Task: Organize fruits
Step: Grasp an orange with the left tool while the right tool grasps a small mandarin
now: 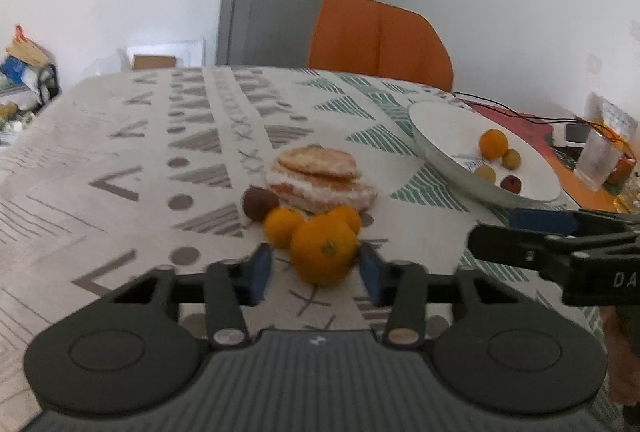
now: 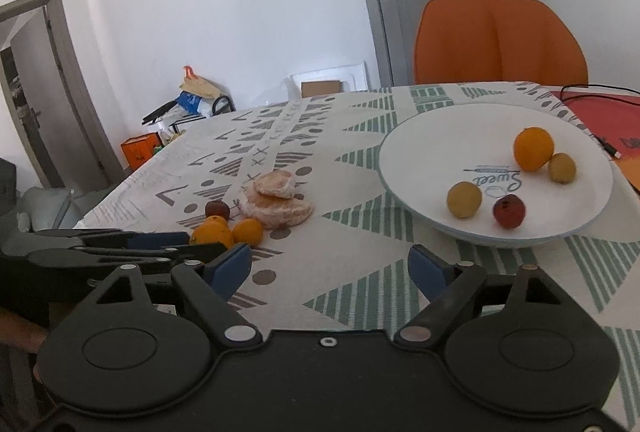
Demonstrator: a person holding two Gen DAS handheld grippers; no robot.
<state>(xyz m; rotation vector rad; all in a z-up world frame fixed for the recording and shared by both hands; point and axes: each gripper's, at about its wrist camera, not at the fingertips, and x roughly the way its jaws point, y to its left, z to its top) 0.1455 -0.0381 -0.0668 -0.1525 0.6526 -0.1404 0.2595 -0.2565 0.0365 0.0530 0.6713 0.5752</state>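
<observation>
In the left wrist view my left gripper (image 1: 316, 268) is open, its blue pads on either side of a big orange (image 1: 323, 252) that lies on the tablecloth. Two smaller oranges (image 1: 282, 226) and a dark red fruit (image 1: 259, 203) lie just behind it, next to a pile of sugared pastries (image 1: 320, 177). A white plate (image 2: 416, 135) at the right holds an orange (image 2: 533, 148), two yellow-green fruits (image 2: 464, 199) and a red fruit (image 2: 508, 211). My right gripper (image 2: 330, 266) is open and empty above the cloth, in front of the plate.
An orange chair (image 2: 500, 39) stands at the table's far side. A black cable (image 2: 600, 87) and a red mat (image 2: 600, 115) lie right of the plate. A glass (image 1: 598, 159) stands at the far right. Bags and boxes sit on the floor at the left.
</observation>
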